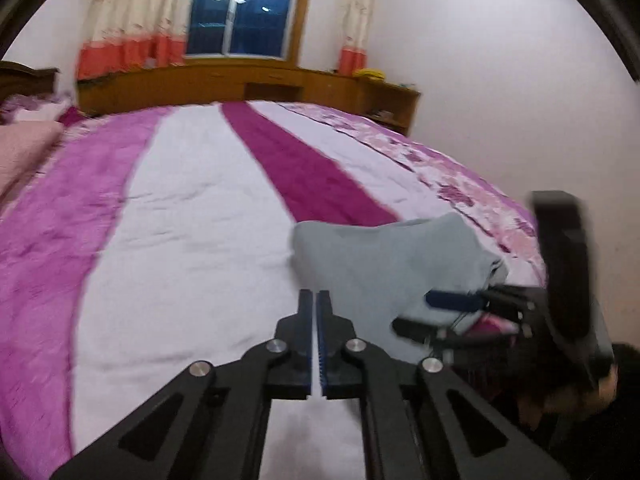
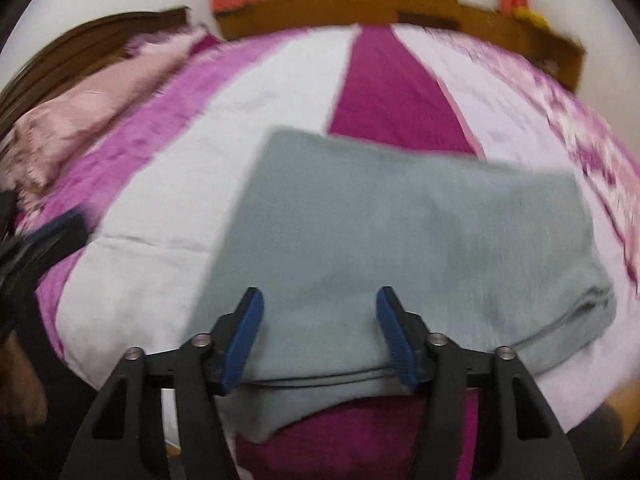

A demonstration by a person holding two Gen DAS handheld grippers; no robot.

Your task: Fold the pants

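Note:
The grey pants (image 2: 400, 220) lie folded into a thick rectangle on the striped bedspread (image 2: 160, 240), their layered edges facing me. My right gripper (image 2: 319, 300) hovers over the near edge of the pile with its blue pads (image 2: 248, 328) well apart; they stand either side of the cloth without visibly pressing on it. In the left wrist view my left gripper (image 1: 316, 296) is shut with nothing in it, above the white stripe just left of the pants (image 1: 380, 256). The right gripper (image 1: 412, 313) shows there at the pants' right end.
A pink pillow (image 2: 68, 128) and a dark wooden headboard (image 2: 100, 44) are at the left. A wooden cabinet (image 1: 248, 84) runs under the window (image 1: 244, 8) and its curtains. A hand (image 1: 600, 392) holds the right gripper's handle. The bed's edge drops off at the right.

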